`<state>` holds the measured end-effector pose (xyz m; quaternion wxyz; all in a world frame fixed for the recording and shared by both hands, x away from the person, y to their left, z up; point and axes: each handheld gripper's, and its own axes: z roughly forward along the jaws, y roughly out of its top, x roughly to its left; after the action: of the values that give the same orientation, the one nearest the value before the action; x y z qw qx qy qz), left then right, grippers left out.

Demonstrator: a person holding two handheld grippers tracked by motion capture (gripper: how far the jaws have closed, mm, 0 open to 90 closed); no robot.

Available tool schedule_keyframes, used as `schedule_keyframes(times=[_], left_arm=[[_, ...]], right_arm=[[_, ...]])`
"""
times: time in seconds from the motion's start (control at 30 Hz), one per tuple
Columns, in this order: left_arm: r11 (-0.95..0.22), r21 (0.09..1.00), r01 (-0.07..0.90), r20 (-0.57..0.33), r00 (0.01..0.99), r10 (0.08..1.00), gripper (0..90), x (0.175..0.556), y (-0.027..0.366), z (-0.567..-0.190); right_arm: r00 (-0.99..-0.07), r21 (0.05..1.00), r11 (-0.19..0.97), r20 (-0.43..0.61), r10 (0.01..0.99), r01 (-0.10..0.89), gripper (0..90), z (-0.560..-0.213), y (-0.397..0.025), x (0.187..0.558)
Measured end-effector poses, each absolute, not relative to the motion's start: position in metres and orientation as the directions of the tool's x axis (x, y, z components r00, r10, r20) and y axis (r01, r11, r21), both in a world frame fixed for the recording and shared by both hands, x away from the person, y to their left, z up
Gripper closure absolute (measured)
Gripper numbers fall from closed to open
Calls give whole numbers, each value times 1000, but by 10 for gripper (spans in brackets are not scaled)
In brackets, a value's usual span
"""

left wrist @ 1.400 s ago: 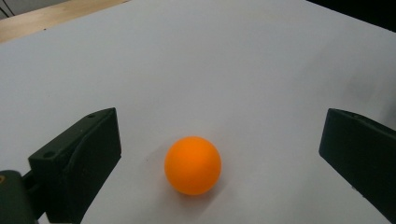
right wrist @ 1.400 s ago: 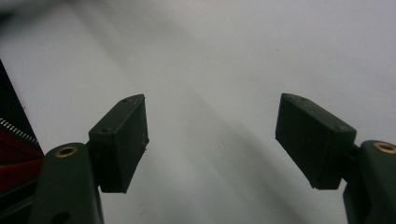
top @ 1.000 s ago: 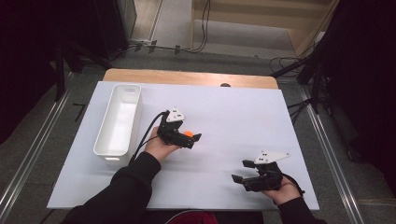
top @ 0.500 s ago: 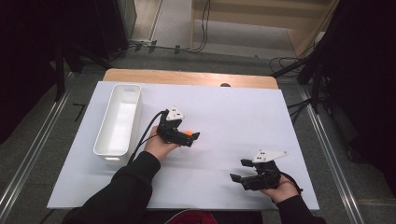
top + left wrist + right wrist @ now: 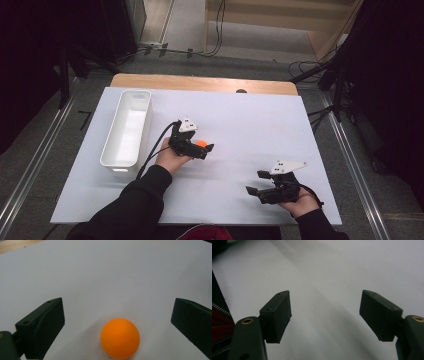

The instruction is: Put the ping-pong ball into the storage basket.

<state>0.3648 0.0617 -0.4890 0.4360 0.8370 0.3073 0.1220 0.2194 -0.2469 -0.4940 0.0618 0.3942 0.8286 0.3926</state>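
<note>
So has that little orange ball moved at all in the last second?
No. The orange ball sits the same distance right of the white bin, between the open left tool jaws.

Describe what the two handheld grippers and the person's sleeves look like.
Both the left gripper and the right gripper are black, each with two blocky flat-faced jaws and a grey three-cornered plate on top. A black cable trails from the left one. Brass-coloured pivots show on the right gripper. The sleeves are black.
</note>
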Motion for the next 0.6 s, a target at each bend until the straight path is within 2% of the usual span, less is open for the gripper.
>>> schedule_keyframes(times=[0.6], left_arm=[[-454, 771, 447, -59, 760, 647, 0, 363, 66, -508]], right_arm=[[-686, 698, 387, 204, 699, 602, 241, -493, -246, 218]])
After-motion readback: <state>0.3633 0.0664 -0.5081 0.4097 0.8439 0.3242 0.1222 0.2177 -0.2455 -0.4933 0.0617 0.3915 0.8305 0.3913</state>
